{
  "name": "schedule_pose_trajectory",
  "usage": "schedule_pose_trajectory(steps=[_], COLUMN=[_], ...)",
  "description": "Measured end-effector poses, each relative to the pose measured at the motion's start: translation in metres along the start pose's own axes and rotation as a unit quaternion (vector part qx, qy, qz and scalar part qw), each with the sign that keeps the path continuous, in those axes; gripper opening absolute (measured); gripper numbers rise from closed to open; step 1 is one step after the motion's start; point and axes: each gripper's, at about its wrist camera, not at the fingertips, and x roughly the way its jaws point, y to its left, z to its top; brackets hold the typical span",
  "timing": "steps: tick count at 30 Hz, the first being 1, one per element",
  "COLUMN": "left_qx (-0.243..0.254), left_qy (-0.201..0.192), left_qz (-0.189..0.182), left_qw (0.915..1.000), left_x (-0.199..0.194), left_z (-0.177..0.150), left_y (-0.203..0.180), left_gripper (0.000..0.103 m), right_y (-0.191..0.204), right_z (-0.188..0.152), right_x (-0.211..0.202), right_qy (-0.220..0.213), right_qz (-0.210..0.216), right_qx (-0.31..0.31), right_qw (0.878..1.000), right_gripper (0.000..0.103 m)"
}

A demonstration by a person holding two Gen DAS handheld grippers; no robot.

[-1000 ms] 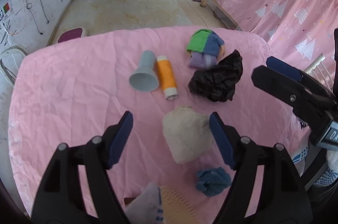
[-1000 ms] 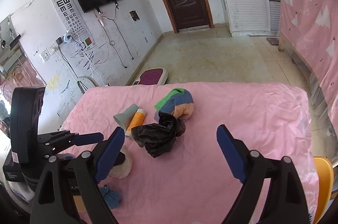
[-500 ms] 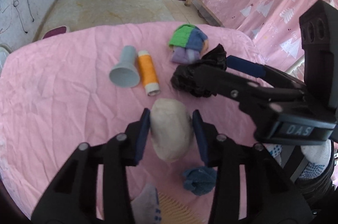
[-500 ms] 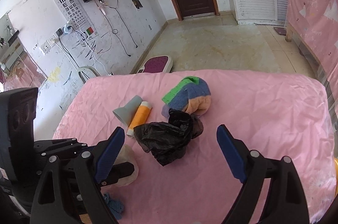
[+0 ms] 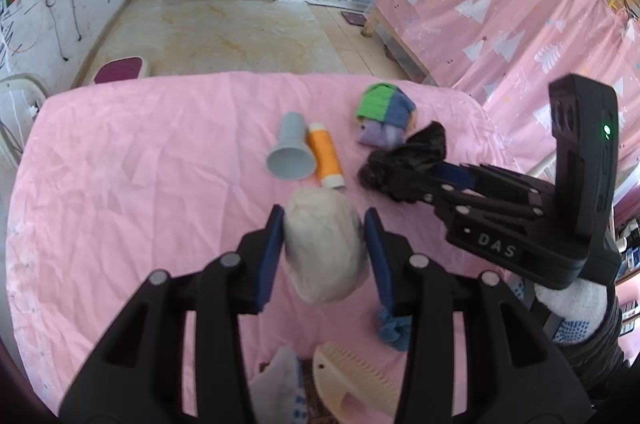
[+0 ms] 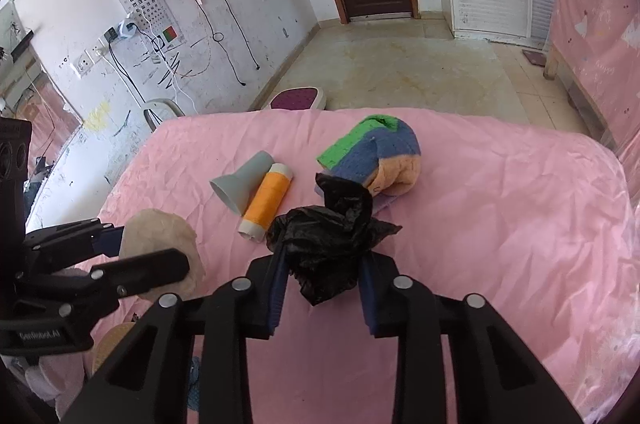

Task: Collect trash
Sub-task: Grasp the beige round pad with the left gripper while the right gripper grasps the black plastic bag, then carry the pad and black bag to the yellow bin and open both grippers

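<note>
A beige crumpled wad (image 5: 324, 256) sits between the blue pads of my left gripper (image 5: 324, 222), which is shut on it just above the pink-covered table (image 5: 140, 183). In the right wrist view the same wad (image 6: 160, 228) shows at the left in the left gripper (image 6: 150, 252). A crumpled black plastic bag (image 6: 324, 236) lies on the cloth between the pads of my right gripper (image 6: 323, 260). Those jaws are closing and both pads press into the bag. The left wrist view shows the bag (image 5: 424, 143) beyond the right gripper (image 5: 404, 179).
A grey cone-shaped cup (image 5: 290, 151) and an orange tube (image 5: 326, 155) lie side by side mid-table. A green, blue and peach knitted cloth (image 5: 384, 111) lies behind the bag. A blue cloth scrap (image 5: 394, 328) and a beige comb (image 5: 356, 376) are near the front edge.
My left gripper closed on the beige wad and drew it slightly up. My right gripper came forward and down over the black bag and closed from wide open onto it.
</note>
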Motion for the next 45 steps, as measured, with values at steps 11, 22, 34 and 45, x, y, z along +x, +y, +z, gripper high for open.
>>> schedule_pose_trajectory(steps=[11,22,34,45], left_qx=[0.002,0.036,0.082,0.107], left_qy=[-0.030,-0.056,-0.050,-0.029], left_qz=[0.015,0.007,-0.014,-0.071], left_qw=[0.9994,0.9978,0.9953,0.9913], left_x=[-0.024,-0.035,-0.020,0.010], left_z=[0.002,0.010,0.007,0.006], left_y=[-0.005,-0.059,-0.137,-0.209], left_gripper=[0.039,0.039,0.039,0.039], right_y=[-0.005,-0.041,-0.107,-0.175], right_z=[-0.005,-0.024,-0.063,-0.106], right_x=[-0.046,-0.112,-0.176,-0.214], right_qy=[-0.052,-0.105,-0.158,-0.190], right_qz=[0.002,-0.021,-0.043,-0.063], right_qx=[-0.004,0.014,0.058,0.112], right_qw=[0.999,0.994,0.985,0.973], right_gripper=[0.020,0.020,0.020,0.020])
